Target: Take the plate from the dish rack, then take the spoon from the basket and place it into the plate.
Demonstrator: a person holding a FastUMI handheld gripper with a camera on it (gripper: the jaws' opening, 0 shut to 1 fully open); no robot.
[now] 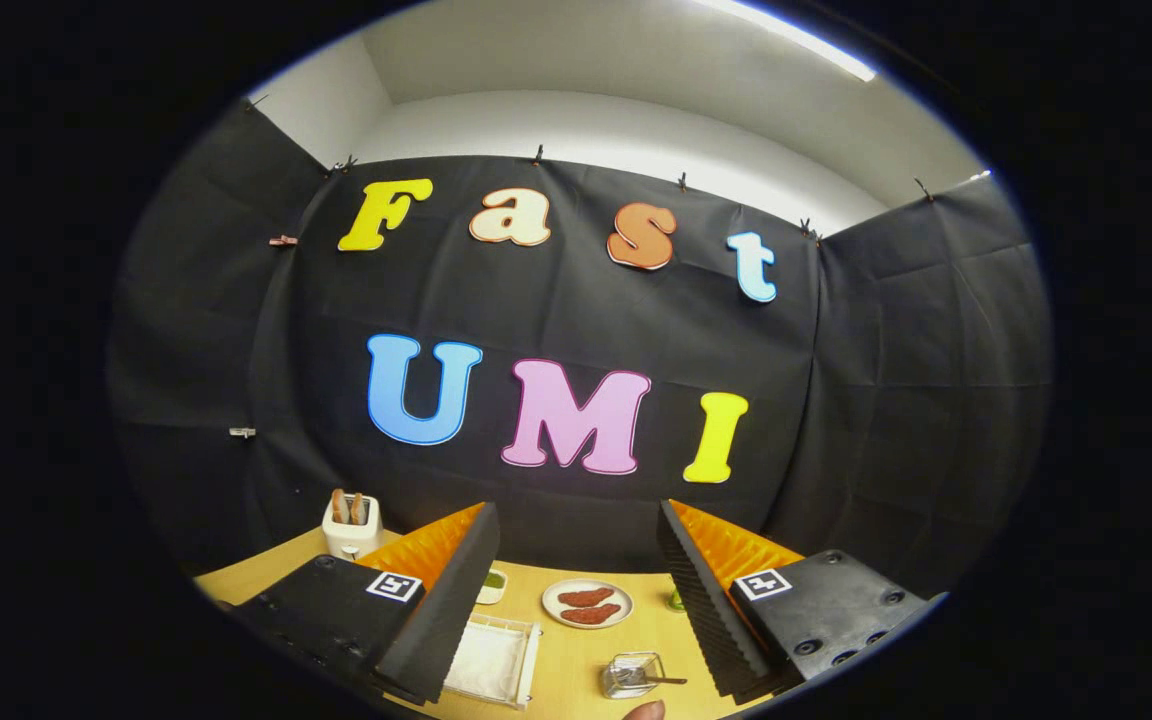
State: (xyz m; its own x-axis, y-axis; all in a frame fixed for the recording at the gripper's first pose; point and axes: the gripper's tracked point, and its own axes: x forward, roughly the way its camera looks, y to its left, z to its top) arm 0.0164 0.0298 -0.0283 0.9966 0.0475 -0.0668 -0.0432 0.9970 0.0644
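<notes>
- The tool point(576, 560) hangs above the wooden bench point(576, 655) with its two fingers spread wide and nothing between them.
- Both fingers point(446, 600) point toward the booth's black cloth wall; neither touches any item on the bench.
- A small round plate point(587, 603) lies flat on the bench between the fingers and beyond their tips, carrying two reddish-brown pieces of food point(588, 606) side by side.
- A clear wire-framed basket point(631, 675) stands on the bench nearer than the plate, just inside the right finger; a thin dark handle, which appears to be the spoon point(658, 680), sticks out of it toward that finger.
- A white rectangular dish rack point(492, 660) sits beside the left finger, partly hidden behind it; I cannot tell whether anything rests in it.
- A small whitish dish with something green point(492, 584) lies just beyond the rack, close to the left finger's inner face.
- A small green item point(676, 600) peeks out at the right finger's inner edge; too little shows to name it.
- A white toaster point(352, 527) with two slices of bread standing in its slots sits well off to the left, near the wall.
- A fingertip point(645, 711) of a person shows at the near edge of the bench, just below the basket.
</notes>
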